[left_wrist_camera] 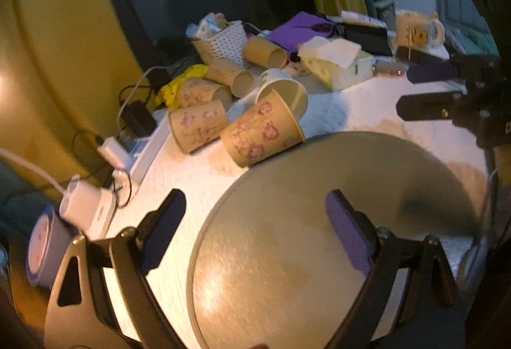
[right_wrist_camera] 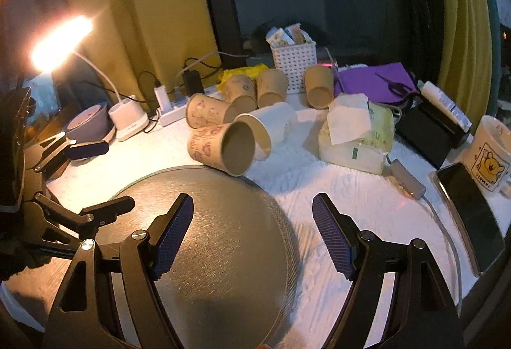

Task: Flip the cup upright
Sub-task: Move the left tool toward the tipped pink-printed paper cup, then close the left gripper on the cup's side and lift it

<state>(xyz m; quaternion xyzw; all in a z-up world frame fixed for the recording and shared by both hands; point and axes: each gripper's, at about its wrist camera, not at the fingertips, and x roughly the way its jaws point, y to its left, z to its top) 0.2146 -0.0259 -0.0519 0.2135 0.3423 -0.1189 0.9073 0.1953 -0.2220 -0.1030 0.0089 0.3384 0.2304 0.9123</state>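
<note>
Six paper cups or so are lying on their sides in a heap toward the back of the table, and the nearest cup (brown, pink flowers) is tipped over with its rim touching the far edge of the round metal tray. Its mouth faces the right wrist camera. A white cup lies right behind it, touching it I think, though the fisheye makes that hard to call.

Both tongs are spread wide with nothing between the fingers. The left gripper hangs over the tray's near left part, and the right gripper hangs over the tray's right edge. Neither touches any cup.

Behind the heap sits a white basket; a tissue pack is to the right, with a bear mug and phone at the right edge.
</note>
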